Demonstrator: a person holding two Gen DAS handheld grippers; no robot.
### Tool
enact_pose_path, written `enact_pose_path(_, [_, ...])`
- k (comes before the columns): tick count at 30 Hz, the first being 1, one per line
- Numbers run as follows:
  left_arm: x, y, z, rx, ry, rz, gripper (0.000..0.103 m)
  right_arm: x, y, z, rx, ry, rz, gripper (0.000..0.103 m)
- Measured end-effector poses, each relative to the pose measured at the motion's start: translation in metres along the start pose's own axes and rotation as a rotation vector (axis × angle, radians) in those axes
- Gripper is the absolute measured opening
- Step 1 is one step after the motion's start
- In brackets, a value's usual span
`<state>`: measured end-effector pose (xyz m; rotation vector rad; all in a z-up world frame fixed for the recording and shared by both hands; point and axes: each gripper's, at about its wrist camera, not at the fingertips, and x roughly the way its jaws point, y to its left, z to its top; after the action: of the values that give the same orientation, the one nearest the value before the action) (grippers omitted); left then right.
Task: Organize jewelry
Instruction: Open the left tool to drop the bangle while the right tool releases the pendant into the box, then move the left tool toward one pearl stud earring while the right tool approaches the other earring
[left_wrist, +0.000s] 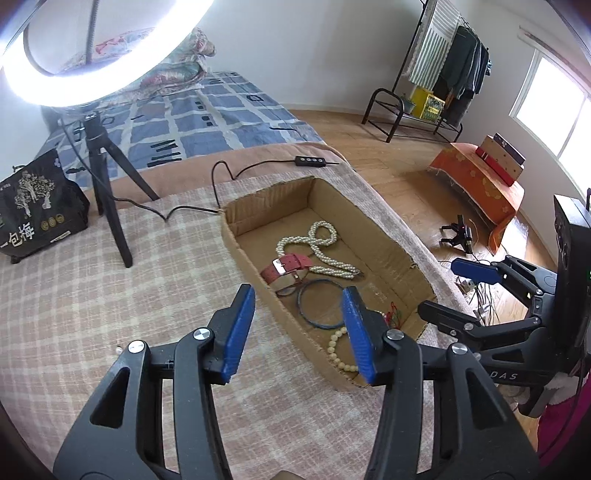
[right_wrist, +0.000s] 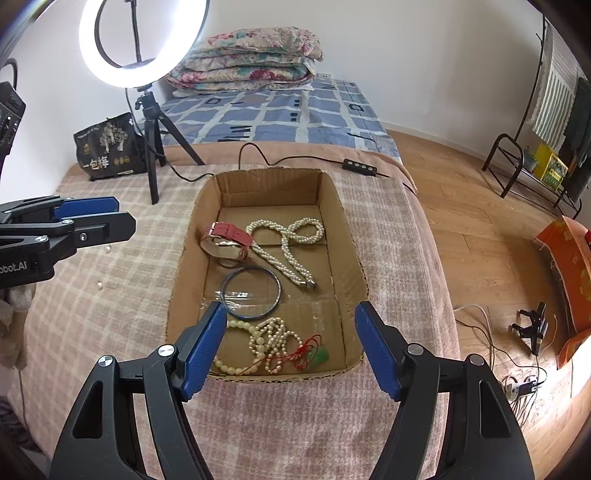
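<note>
Your left claw (left_wrist: 297, 325) and right claw (right_wrist: 291, 347) both gape empty; nearly all jewelry sits in the cardboard box (right_wrist: 334, 206), center frame, so little remains.

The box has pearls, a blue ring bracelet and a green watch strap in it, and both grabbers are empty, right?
Almost. The watch strap is red, not green, as the right wrist view shows. The cardboard box does hold pearls and the blue bangle, and both the left gripper and right gripper are empty.

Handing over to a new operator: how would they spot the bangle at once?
Look in the open cardboard box on the checked blanket. The bangle lies flat mid-floor, between the red watch and the bead tangle. It alone is a plain, dark, rigid ring.
</note>
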<state>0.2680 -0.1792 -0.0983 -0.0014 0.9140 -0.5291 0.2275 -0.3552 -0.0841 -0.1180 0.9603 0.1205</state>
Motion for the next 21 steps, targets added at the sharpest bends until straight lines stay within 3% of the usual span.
enact_pose_path(2, [-0.004,0.009,-0.001,0.003,0.005,0.007,0.051,-0.001,0.004,0.002,-0.001,0.002,-0.013,0.078])
enact_pose_path(7, [-0.015,0.036,-0.008,0.007,0.001,0.074,0.072,-0.003,0.017,0.007,-0.02,-0.004,-0.028,0.08])
enact_pose_path(21, [-0.039,0.125,-0.029,-0.038,0.024,0.196,0.073,-0.015,0.061,0.017,-0.065,-0.106,0.065,0.08])
